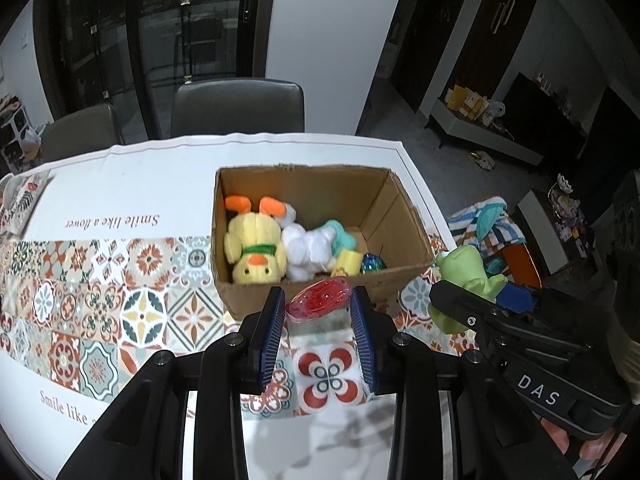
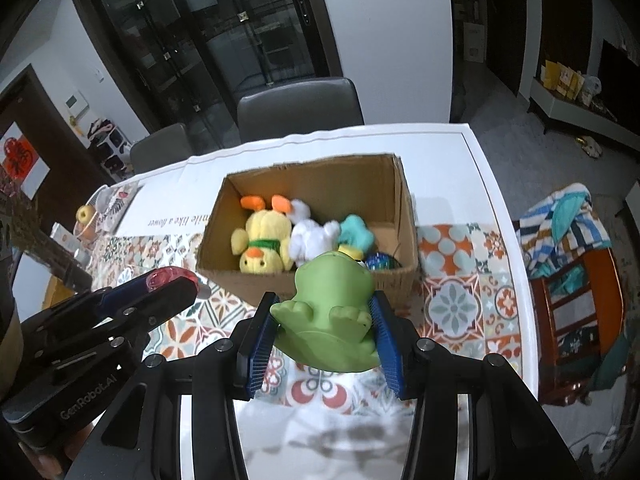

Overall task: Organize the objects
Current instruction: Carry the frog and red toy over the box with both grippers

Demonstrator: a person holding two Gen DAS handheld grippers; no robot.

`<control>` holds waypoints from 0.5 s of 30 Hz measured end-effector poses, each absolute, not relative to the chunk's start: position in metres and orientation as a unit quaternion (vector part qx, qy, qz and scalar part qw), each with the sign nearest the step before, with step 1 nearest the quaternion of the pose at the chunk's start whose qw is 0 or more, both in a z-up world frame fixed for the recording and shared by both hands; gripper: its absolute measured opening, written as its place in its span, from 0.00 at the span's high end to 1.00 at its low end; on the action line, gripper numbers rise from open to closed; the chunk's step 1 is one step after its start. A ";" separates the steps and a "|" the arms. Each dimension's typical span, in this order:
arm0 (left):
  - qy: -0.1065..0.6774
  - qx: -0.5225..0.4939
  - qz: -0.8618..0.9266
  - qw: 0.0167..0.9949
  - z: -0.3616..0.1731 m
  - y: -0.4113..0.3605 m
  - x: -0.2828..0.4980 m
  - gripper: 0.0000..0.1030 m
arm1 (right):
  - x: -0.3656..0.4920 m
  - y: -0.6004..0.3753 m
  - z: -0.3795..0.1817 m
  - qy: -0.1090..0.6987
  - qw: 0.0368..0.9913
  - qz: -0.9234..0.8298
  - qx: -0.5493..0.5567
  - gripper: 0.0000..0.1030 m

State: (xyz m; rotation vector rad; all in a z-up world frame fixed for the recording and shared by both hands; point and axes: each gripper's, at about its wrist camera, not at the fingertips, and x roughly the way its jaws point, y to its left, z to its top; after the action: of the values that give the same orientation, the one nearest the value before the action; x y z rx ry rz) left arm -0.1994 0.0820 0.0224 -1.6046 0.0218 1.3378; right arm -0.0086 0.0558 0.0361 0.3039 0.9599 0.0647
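While both loads hang near open cardboard box (image 1: 320, 280) | left gripper (image 1: 319, 309) pinches glossy red plastic trinket (image 1: 319, 300): light, slippery | right gripper (image 2: 325, 334) clamps soft green rubber frog (image 2: 332, 312) at flanks: squashy

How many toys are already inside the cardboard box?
5 visible: yellow duck plush left, white plush centre, teal toy behind, yellow piece and blue ball right. Others may hide underneath.

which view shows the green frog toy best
The right wrist view: the green rubber frog toy fills the centre, clamped between the right gripper pads. The left wrist view shows only part of it at the right edge, behind that gripper's black finger.
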 end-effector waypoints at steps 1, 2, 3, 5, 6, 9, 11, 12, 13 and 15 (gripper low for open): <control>0.010 -0.663 0.554 0.503 0.022 0.083 -0.201 0.67 | -0.006 0.056 0.037 0.458 0.876 0.031 0.145 0.55; 0.011 -0.661 0.555 0.504 0.022 0.085 -0.203 0.67 | -0.004 0.055 0.039 0.457 0.877 0.031 0.144 0.55; 0.011 -0.660 0.555 0.505 0.022 0.087 -0.205 0.67 | -0.001 0.055 0.040 0.456 0.878 0.032 0.144 0.55; 0.015 -0.657 0.557 0.507 0.021 0.092 -0.209 0.67 | 0.005 0.054 0.042 0.455 0.879 0.033 0.142 0.55; 0.016 -0.656 0.558 0.508 0.021 0.095 -0.211 0.67 | 0.009 0.054 0.043 0.454 0.879 0.034 0.141 0.55; 0.022 -0.652 0.561 0.510 0.019 0.103 -0.217 0.67 | 0.021 0.053 0.044 0.455 0.879 0.036 0.138 0.55; 0.026 -0.650 0.562 0.511 0.017 0.109 -0.221 0.67 | 0.028 0.053 0.045 0.456 0.879 0.038 0.136 0.55; 0.028 -0.650 0.562 0.512 0.015 0.112 -0.222 0.67 | 0.032 0.052 0.045 0.457 0.878 0.038 0.135 0.55; 0.029 -0.650 0.561 0.512 0.013 0.116 -0.224 0.67 | 0.037 0.052 0.045 0.458 0.878 0.038 0.134 0.55; 0.033 -0.651 0.557 0.514 0.009 0.122 -0.226 0.67 | 0.043 0.050 0.044 0.460 0.878 0.038 0.131 0.55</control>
State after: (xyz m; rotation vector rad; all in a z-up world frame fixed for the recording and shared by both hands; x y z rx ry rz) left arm -0.2258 0.1215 0.0089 -1.5652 0.0781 1.3400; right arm 0.0434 0.0499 0.0445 0.2741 0.9585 0.0802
